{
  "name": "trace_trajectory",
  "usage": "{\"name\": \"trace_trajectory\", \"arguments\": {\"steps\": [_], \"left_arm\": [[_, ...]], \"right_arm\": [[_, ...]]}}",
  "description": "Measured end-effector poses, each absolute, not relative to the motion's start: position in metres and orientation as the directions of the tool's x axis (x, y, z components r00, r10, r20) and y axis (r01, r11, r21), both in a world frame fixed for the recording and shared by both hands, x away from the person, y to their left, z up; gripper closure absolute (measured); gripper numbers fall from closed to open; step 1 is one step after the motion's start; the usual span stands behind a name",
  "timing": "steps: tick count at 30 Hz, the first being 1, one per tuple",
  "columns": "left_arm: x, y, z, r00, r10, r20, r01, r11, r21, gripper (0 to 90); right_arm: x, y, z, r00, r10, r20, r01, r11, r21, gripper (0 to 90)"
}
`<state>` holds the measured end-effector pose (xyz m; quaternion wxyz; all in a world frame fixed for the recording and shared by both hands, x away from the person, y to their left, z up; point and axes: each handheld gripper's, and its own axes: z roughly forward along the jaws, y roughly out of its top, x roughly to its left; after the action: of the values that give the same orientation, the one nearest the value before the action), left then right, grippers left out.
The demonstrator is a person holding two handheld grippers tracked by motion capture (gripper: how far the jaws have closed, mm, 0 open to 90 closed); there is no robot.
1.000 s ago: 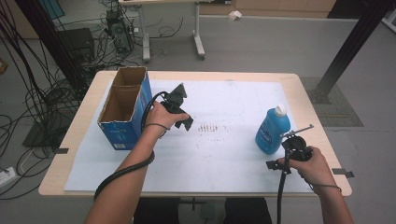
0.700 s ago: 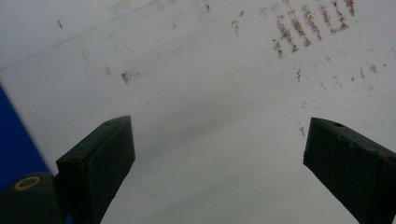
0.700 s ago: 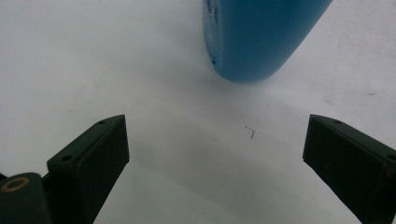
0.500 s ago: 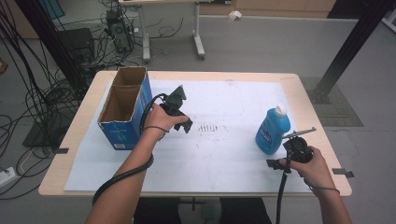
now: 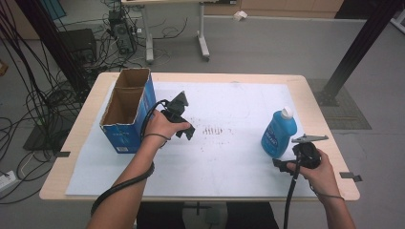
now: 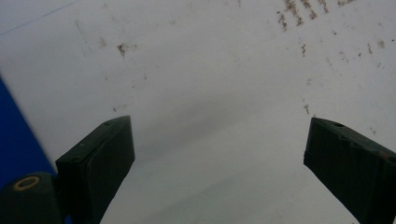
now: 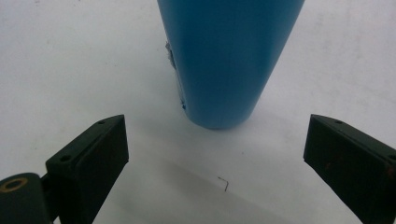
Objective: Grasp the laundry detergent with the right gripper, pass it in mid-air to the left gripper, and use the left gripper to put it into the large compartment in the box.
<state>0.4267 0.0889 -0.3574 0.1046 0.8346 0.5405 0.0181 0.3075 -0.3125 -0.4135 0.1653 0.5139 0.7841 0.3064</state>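
Cardboard box (image 5: pixel 125 110) stands open at left of frame; just right of it the left gripper (image 5: pixel 184 126) hovers, jaws wide and empty. At lower right, the right gripper (image 7: pixel 215 154) gapes empty before the upright blue bottle (image 5: pixel 278 133): approach stage, probably needing a forward push, then closing.

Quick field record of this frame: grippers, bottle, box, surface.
right gripper: open, jaws wide, aimed at the bottle's base, not touching it
left gripper: open, nothing between the jaws, over the white sheet beside the box
blue bottle: upright, white cap on, right part of the sheet
cardboard box: open top, two compartments, blue sides, left of the table
white sheet: brown specks near the middle
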Motion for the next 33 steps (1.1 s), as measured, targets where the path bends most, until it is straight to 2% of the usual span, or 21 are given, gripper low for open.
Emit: {"name": "trace_trajectory", "arguments": {"steps": [14, 33], "left_arm": [[0.421, 0.094, -0.359, 0.43, 0.898, -0.097, 0.893, -0.408, 0.189, 8.8], [0.416, 0.091, -0.359, 0.457, 0.883, -0.11, 0.88, -0.43, 0.204, 8.8]], "right_arm": [[0.312, -0.31, -0.421, -0.447, 0.893, 0.061, 0.645, 0.274, 0.713, 5.6], [0.313, -0.313, -0.427, -0.461, 0.884, 0.08, 0.527, 0.2, 0.826, 5.5]]}}
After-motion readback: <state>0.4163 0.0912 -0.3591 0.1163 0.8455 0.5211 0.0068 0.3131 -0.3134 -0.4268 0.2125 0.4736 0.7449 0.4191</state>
